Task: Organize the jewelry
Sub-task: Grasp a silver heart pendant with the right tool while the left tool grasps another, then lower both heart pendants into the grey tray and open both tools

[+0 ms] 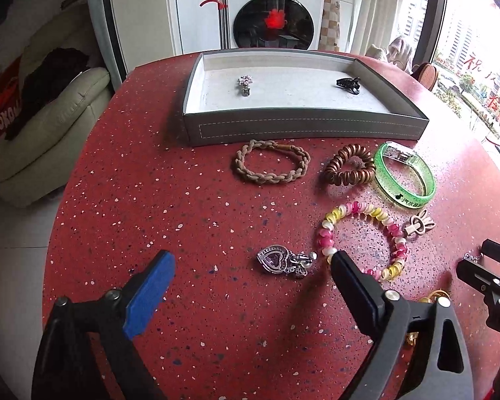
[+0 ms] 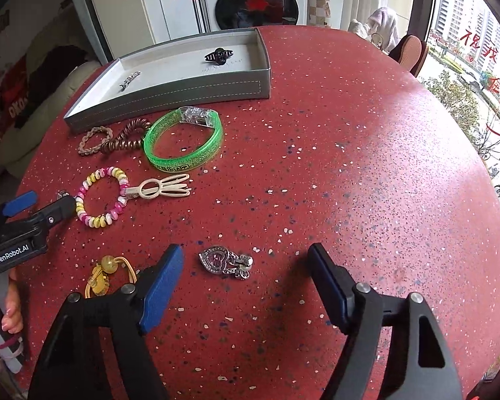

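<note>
Red speckled round surface with a white front-loading washing machine behind it, so laundry-corner vibes. Early days for the tidy-up, going by the layout.

Already sitting in the grey box tray with pale lining at the far edge: just a small silver sparkly clip on the left side and a black claw clip on the right, well apart.

Everything else out on the surface, none of it in the tray:
- beige braided hair tie and brown spiral hair tie, just in front of the tray wall
- green glitter bangle, just beside the spiral one
- pink, yellow and white coil bracelet, nearer in
- cream bunny-shaped clip, right up against that coil
- yellow beaded elastic, closest to the near edge

Plus two matching hearts, one per tool. Left tool released, jaws wide apart, angled down over the first silver heart pendant with a purple stone, lying flat between them, no contact. Right tool likewise unclenched, straddling the second silver heart pendant, gap on both sides. Gripping nothing yet, either of them.

Roughly two pieces in, eight to go, judging purely from the spread. Probably both hearts next.
</note>
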`<action>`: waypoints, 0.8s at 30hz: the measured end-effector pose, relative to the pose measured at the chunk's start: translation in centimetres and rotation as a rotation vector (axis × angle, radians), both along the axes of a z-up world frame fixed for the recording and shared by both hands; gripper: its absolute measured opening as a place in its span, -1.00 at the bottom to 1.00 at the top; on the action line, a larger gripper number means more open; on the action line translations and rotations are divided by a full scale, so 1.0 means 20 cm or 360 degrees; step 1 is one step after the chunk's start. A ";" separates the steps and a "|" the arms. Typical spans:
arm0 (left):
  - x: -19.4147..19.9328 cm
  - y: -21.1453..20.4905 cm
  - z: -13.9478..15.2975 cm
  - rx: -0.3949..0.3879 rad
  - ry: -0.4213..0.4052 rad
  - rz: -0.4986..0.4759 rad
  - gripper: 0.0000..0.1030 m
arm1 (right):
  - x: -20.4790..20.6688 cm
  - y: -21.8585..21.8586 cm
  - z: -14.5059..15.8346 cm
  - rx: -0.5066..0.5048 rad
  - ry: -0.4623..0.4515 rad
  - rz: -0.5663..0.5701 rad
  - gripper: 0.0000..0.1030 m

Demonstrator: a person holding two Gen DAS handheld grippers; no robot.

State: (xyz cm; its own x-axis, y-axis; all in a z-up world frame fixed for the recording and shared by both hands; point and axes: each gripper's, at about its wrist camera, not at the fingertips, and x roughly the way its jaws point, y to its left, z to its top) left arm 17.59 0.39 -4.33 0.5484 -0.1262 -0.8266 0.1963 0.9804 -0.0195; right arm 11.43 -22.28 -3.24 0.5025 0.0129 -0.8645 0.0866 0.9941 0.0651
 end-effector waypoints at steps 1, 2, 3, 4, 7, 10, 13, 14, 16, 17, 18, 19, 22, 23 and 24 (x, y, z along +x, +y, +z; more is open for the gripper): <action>0.00 0.00 -0.01 0.0012 0.0014 -0.0001 0.99 | 0.00 0.01 0.00 -0.0013 0.0001 0.0004 0.52; 0.01 0.00 -0.02 0.0009 0.0018 -0.0003 0.98 | 0.00 0.01 0.00 -0.0027 0.0000 0.0008 0.52; 0.00 0.00 -0.02 -0.0005 0.0010 -0.0005 0.95 | -0.01 0.02 0.00 -0.0044 -0.0001 0.0012 0.52; 0.00 0.00 -0.02 -0.0015 0.0004 -0.0015 0.88 | -0.01 0.03 -0.01 -0.0062 0.0001 0.0016 0.50; -0.02 -0.02 -0.01 -0.0006 -0.0017 -0.0058 0.69 | -0.02 0.04 -0.01 -0.0107 -0.0004 0.0026 0.42; -0.04 -0.04 0.00 -0.0002 -0.0032 -0.0099 0.49 | -0.02 0.05 0.00 -0.0104 -0.0012 0.0032 0.24; -0.05 -0.06 0.01 -0.0002 -0.0037 -0.0126 0.35 | -0.02 0.05 0.00 -0.0099 -0.0016 0.0044 0.07; -0.05 -0.06 0.01 0.0000 -0.0040 -0.0129 0.22 | -0.02 0.06 0.01 -0.0102 -0.0017 0.0049 0.01; -0.05 -0.06 0.02 -0.0001 -0.0043 -0.0133 0.02 | -0.02 0.07 0.01 -0.0104 -0.0020 0.0058 -0.12; -0.05 -0.06 0.02 -0.0001 -0.0042 -0.0132 0.01 | -0.02 0.07 0.01 -0.0105 -0.0023 0.0058 -0.17; -0.05 -0.05 0.02 -0.0008 -0.0042 -0.0133 0.01 | -0.02 0.07 0.01 -0.0103 -0.0026 0.0057 -0.31; -0.05 -0.05 0.02 -0.0016 -0.0042 -0.0133 0.00 | -0.03 0.07 0.01 -0.0095 -0.0027 0.0054 -0.45; -0.05 -0.03 0.02 -0.0050 -0.0038 -0.0124 -0.01 | -0.03 0.05 0.02 -0.0075 -0.0028 0.0041 -0.62; -0.06 -0.02 0.02 -0.0069 -0.0036 -0.0120 -0.01 | -0.03 0.05 0.02 -0.0067 -0.0028 0.0039 -0.62; -0.06 -0.01 0.03 -0.0090 -0.0036 -0.0116 -0.02 | -0.03 0.04 0.02 -0.0057 -0.0030 0.0035 -0.62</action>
